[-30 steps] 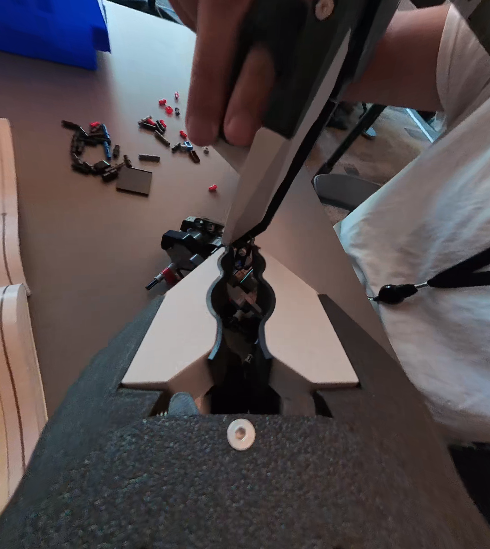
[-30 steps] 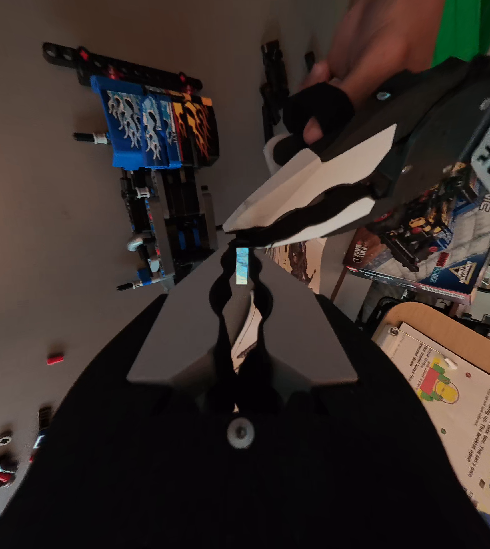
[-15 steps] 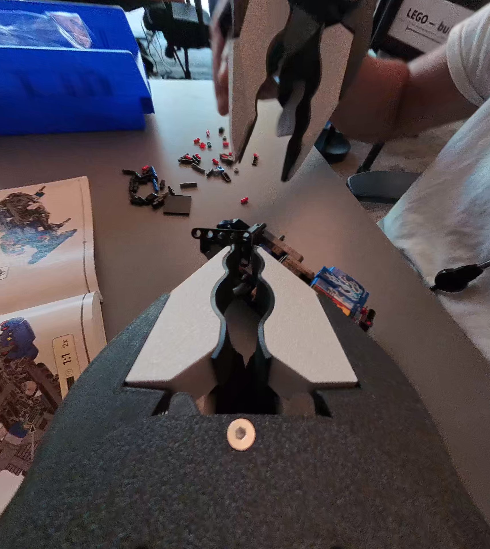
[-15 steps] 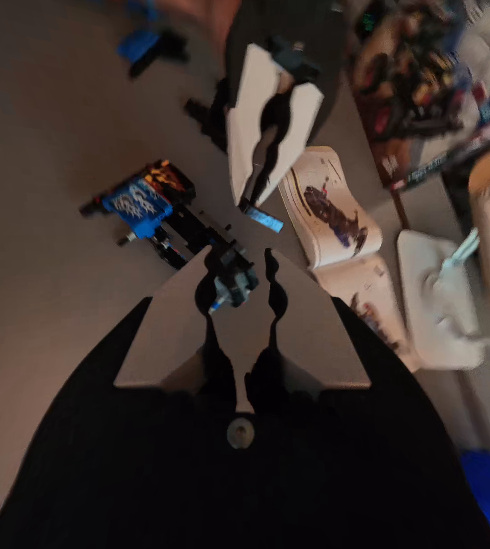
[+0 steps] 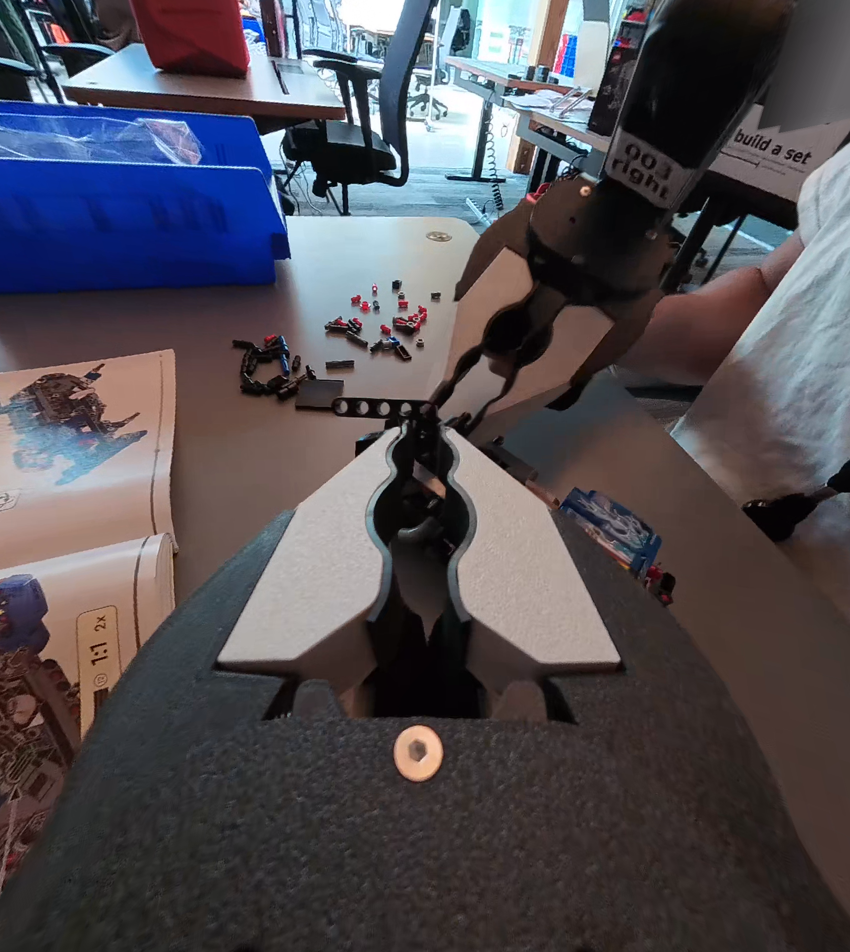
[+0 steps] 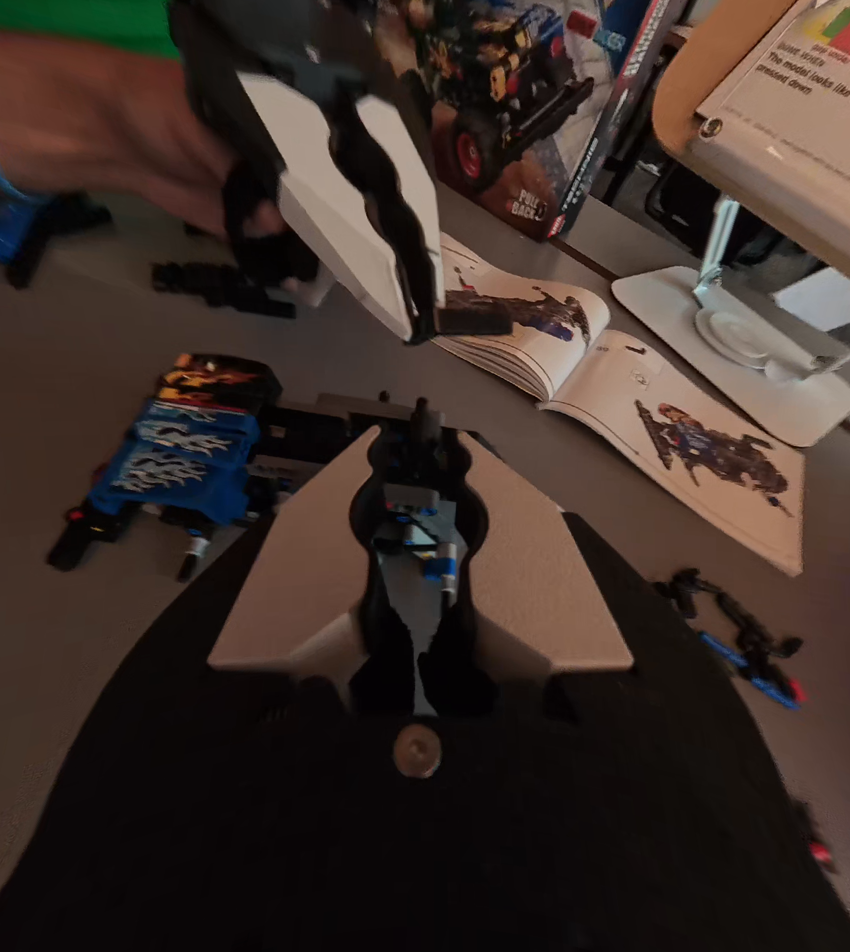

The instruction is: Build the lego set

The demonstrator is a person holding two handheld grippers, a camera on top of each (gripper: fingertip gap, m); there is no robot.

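The left tongs (image 5: 420, 432) are closed on one end of a black beam (image 5: 381, 408) with a row of holes. The beam lies about level, above the surface (image 5: 206, 319), and its long axis points to the left in the left wrist view. The right tongs (image 6: 417, 432) come down from above with a small gap between the fingers and grip nothing. One of their tips is just beside the held end of the beam.

Under both tongs lies the partly built model (image 6: 180, 463). Its long axis goes across the right wrist view: the end with blue and black flame panels is at the left, and the other end is hidden under the right tongs.

Behind the beam there are loose small pieces (image 5: 386, 319), red and black, and a group of black links (image 5: 268, 371) beside a dark flat tile (image 5: 319, 394). An open instruction booklet (image 5: 67, 453) lies at the left. Farther back stands a blue bin (image 5: 103, 221) with clear plastic bags in it. In the right wrist view the lego box (image 6: 515, 103) stands behind the booklet, and a white stand base (image 6: 731, 350) rests near it. A person in a white shirt (image 5: 798, 360) is at the right edge of the surface.
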